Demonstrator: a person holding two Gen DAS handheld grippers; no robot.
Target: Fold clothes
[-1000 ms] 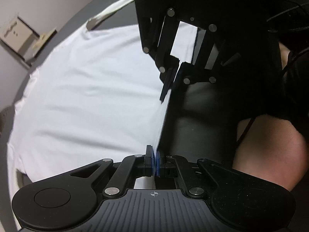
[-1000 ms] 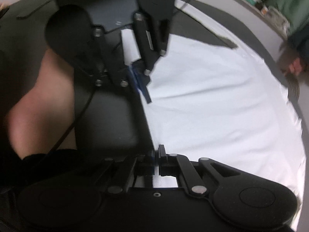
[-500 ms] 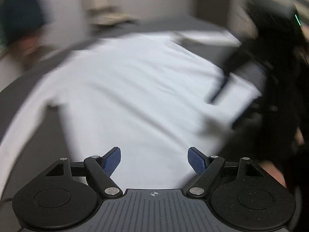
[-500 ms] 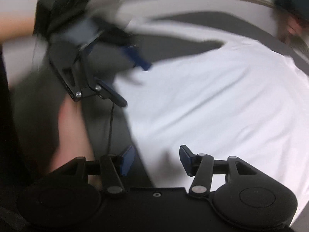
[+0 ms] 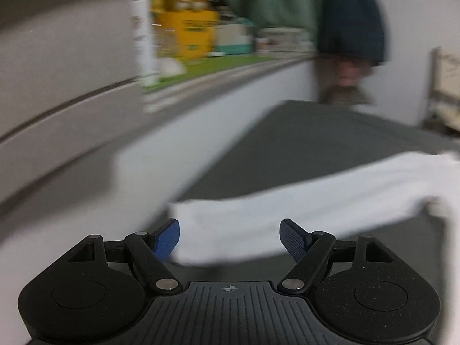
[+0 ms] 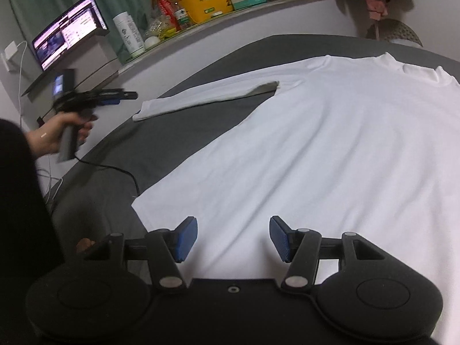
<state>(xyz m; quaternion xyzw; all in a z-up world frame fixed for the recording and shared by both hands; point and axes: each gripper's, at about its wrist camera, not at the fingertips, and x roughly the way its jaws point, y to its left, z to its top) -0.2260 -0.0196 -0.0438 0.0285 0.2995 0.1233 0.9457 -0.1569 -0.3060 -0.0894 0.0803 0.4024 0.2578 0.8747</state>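
Meanwhile, a white T-shirt (image 6: 330,149) lies spread flat across a dark grey bed (image 6: 201,92), one sleeve (image 6: 201,100) stretched toward a cluttered shelf (image 6: 218,8). Both tools hold nothing: the right gripper (image 6: 233,238) hovers over the hem with jaws apart, and the left gripper (image 5: 230,238), likewise spread, faces the sleeve's end.

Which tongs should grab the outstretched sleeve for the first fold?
Left. The left tongs are open, facing the cuff of the white long-sleeved shirt. The right tongs, also open, sit over its bottom hem, farther from the sleeve.
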